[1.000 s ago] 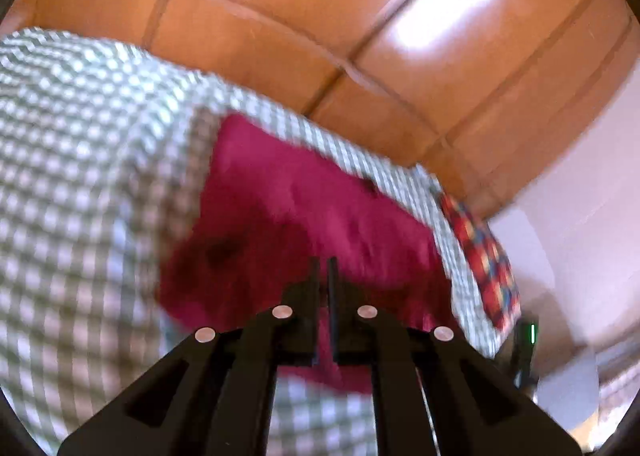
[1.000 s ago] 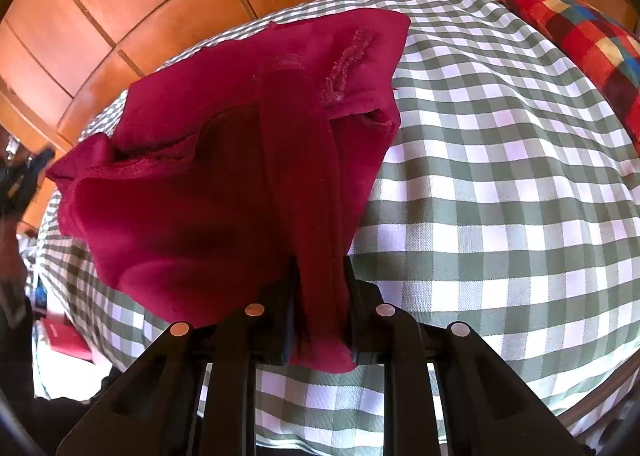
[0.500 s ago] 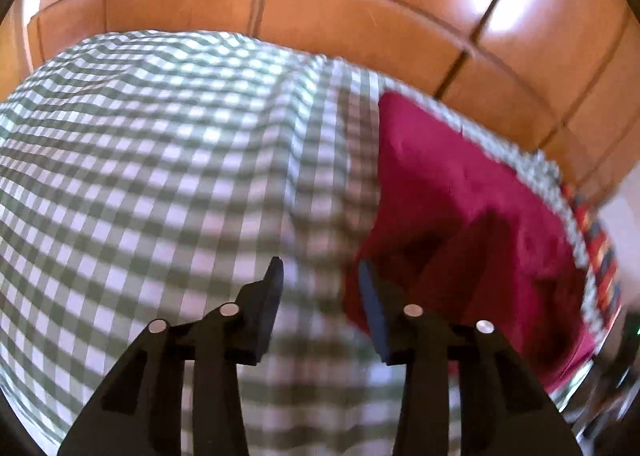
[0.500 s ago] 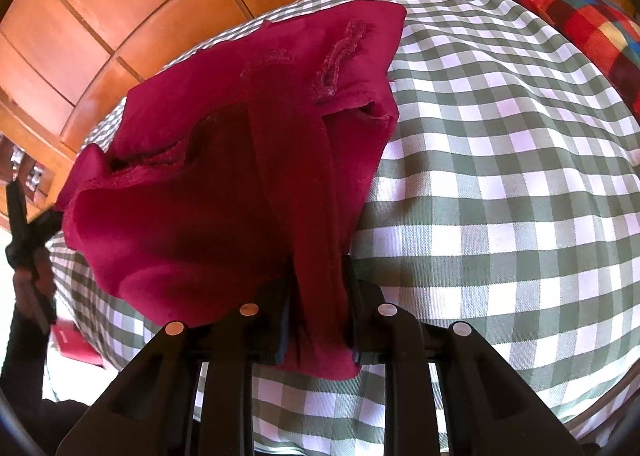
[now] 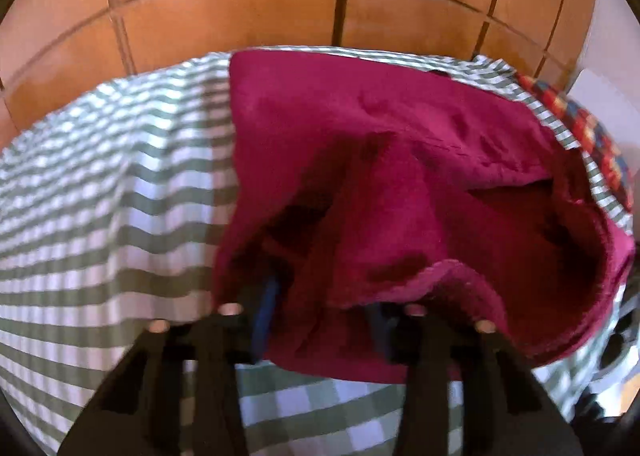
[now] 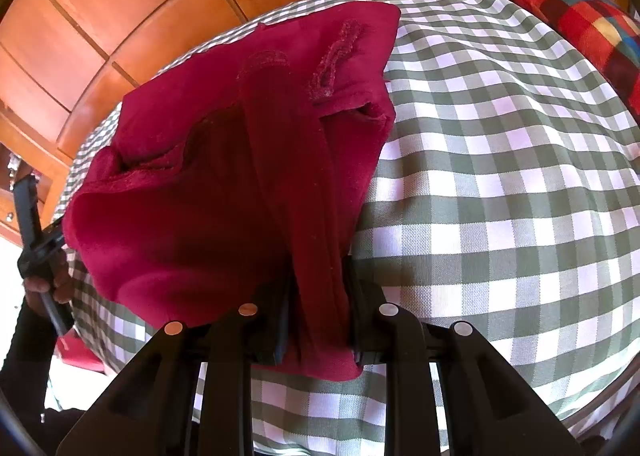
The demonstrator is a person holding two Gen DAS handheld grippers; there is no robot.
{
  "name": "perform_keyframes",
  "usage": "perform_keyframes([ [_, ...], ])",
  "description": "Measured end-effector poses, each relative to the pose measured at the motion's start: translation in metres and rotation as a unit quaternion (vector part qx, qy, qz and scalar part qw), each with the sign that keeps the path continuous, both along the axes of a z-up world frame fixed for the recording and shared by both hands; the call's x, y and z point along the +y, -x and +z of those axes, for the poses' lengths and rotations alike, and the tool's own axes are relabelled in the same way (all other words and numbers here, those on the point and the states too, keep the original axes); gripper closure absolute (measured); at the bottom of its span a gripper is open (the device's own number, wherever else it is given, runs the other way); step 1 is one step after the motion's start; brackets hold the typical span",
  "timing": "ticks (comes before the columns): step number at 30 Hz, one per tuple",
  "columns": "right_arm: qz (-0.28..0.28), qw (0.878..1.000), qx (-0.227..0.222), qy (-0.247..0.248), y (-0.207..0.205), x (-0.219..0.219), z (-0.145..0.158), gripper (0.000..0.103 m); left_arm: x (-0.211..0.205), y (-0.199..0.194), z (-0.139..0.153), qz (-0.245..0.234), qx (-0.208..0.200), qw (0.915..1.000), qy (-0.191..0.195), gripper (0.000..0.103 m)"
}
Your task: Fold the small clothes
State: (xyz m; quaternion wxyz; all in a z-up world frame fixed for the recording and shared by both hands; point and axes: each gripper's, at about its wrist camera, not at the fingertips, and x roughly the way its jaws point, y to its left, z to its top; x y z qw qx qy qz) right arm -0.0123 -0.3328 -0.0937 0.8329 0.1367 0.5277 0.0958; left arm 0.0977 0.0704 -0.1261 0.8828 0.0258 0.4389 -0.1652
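My right gripper [image 6: 314, 320] has its jaws closed on a bunched fold at the near edge of the red garment [image 6: 240, 160]. The pinched cloth runs up between the fingers as a thick vertical ridge and hangs a little below them.

My left gripper [image 5: 324, 320] has its jaws apart, with the garment [image 5: 380, 184] draped over and between the fingers. The blue inner pads [image 5: 266, 306] show on both sides of the cloth. I cannot tell whether they press it; the gap between the jaws is wide. This view is motion-blurred, mostly on the left half.

The garment lies on the green-and-white checked cloth [image 6: 500, 184] that covers the surface. Its far part rests flat, while the near part is lifted and sags in a loose pocket between the two grippers. In the right wrist view, two fuzzy stitched strips show on its upper face, and a hemmed edge curls open on the left side.

A multicoloured checked cushion [image 6: 576, 24] sits at the far right corner of the checked cloth, well apart from the garment. Orange wooden panels [image 5: 240, 24] stand behind the surface. At the left edge of the right wrist view, my left hand [image 6: 44, 280] is wrapped around the black handle of the other gripper, just beside the garment's left lobe.
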Motion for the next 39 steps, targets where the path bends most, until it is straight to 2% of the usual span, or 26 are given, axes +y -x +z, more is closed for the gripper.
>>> perform_keyframes([
  [1, 0.002, 1.0, 0.0, 0.0, 0.0, 0.0, 0.002, 0.082, 0.002, 0.003, 0.002, -0.001, 0.002, 1.0, 0.007, 0.09],
  [3, 0.012, 1.0, -0.003, 0.0, 0.002, -0.001, 0.007, 0.082, 0.008, 0.017, 0.004, -0.005, 0.004, 0.9998, 0.021, 0.093],
  [8, 0.037, 0.999, -0.007, 0.024, 0.013, -0.006, 0.014, 0.083, 0.026, 0.066, 0.003, -0.009, 0.039, 0.9972, 0.063, 0.094],
  [12, 0.038, 0.999, 0.002, 0.023, 0.023, -0.017, 0.011, 0.083, 0.031, 0.105, -0.002, -0.006, 0.066, 0.9927, 0.101, 0.093],
  [14, 0.052, 0.998, 0.006, 0.038, 0.031, -0.018, 0.015, 0.083, 0.03, 0.12, -0.001, -0.002, 0.077, 0.9901, 0.118, 0.094],
  [16, 0.071, 0.996, 0.01, 0.05, 0.037, -0.019, 0.018, 0.083, 0.026, 0.134, 0.002, -0.007, 0.076, 0.9903, 0.116, 0.093],
  [17, 0.079, 0.995, 0.015, 0.051, 0.038, -0.021, 0.017, 0.082, 0.024, 0.138, 0.0, -0.005, 0.078, 0.9908, 0.11, 0.092],
  [19, 0.075, 0.996, 0.016, 0.052, 0.037, -0.026, 0.017, 0.064, 0.027, 0.135, -0.003, 0.012, 0.089, 0.9899, 0.11, 0.085],
  [22, 0.063, 0.996, -0.007, 0.057, 0.031, -0.031, 0.027, 0.06, 0.036, 0.127, 0.002, 0.041, 0.089, 0.9873, 0.125, 0.076],
  [24, 0.059, 0.996, -0.025, 0.06, 0.025, -0.027, 0.035, 0.06, 0.039, 0.127, 0.011, 0.038, 0.081, 0.9871, 0.133, 0.072],
  [29, 0.055, 0.995, -0.059, 0.061, -0.004, -0.016, 0.044, 0.06, 0.05, 0.132, 0.018, 0.03, 0.097, 0.9728, 0.208, 0.07],
  [33, 0.068, 0.994, -0.062, 0.066, -0.023, 0.004, 0.036, 0.06, 0.05, 0.129, 0.014, 0.043, 0.121, 0.9541, 0.271, 0.064],
  [36, 0.078, 0.99, -0.059, 0.102, -0.028, 0.022, 0.03, 0.074, 0.05, 0.127, 0.014, 0.045, 0.125, 0.9425, 0.306, 0.061],
  [39, 0.082, 0.988, -0.067, 0.113, -0.023, 0.024, 0.034, 0.086, 0.047, 0.125, 0.016, 0.044, 0.126, 0.9412, 0.31, 0.059],
])
